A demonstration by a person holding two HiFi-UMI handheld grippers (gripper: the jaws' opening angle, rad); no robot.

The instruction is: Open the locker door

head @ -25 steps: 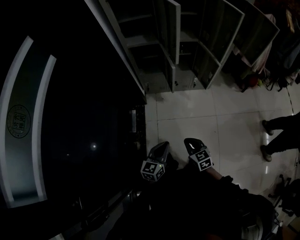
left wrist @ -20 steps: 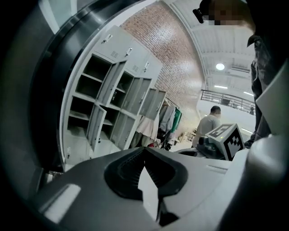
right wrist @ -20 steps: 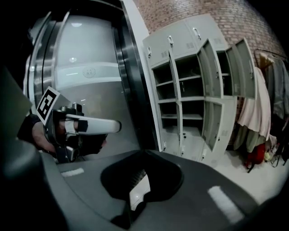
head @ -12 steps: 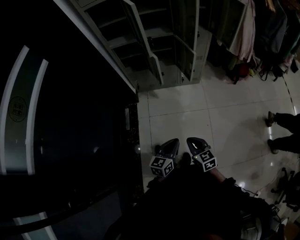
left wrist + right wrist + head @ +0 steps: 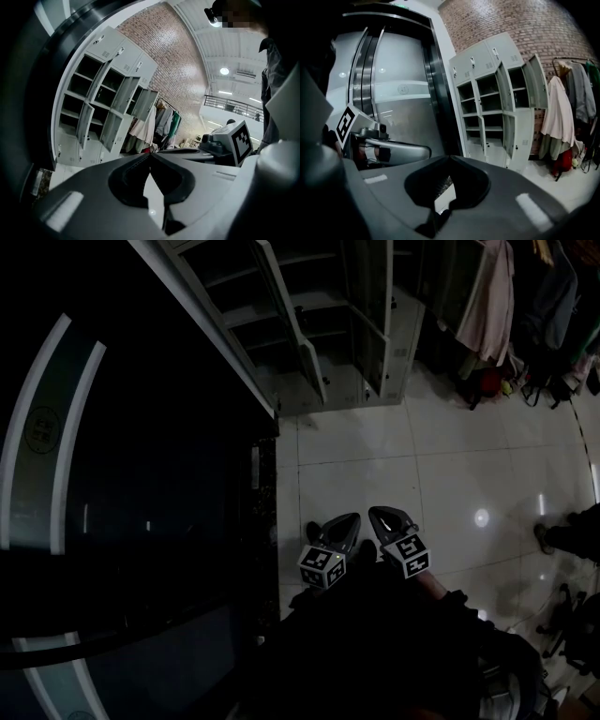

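Observation:
The grey metal lockers (image 5: 319,343) stand at the far end of the tiled floor, with several of their doors swung open and bare shelves showing. They also appear in the left gripper view (image 5: 101,98) and the right gripper view (image 5: 497,98). Both grippers are held low and close together in front of the person, well short of the lockers. The left gripper (image 5: 352,519) (image 5: 150,154) is shut with nothing between its jaws. Beside it, the right gripper (image 5: 377,513) (image 5: 450,158) is also shut and empty.
A tall dark glass door with curved pale stripes (image 5: 112,484) fills the left side. Coats hang on a rack (image 5: 497,306) right of the lockers, with bags below them (image 5: 487,385). Another person's shoe (image 5: 548,538) shows at the right edge on the glossy floor (image 5: 450,474).
The head view has swung, so the lockers sit a little differently in frame. The other person's feet have moved toward the right edge. Both grippers stay shut and side by side.

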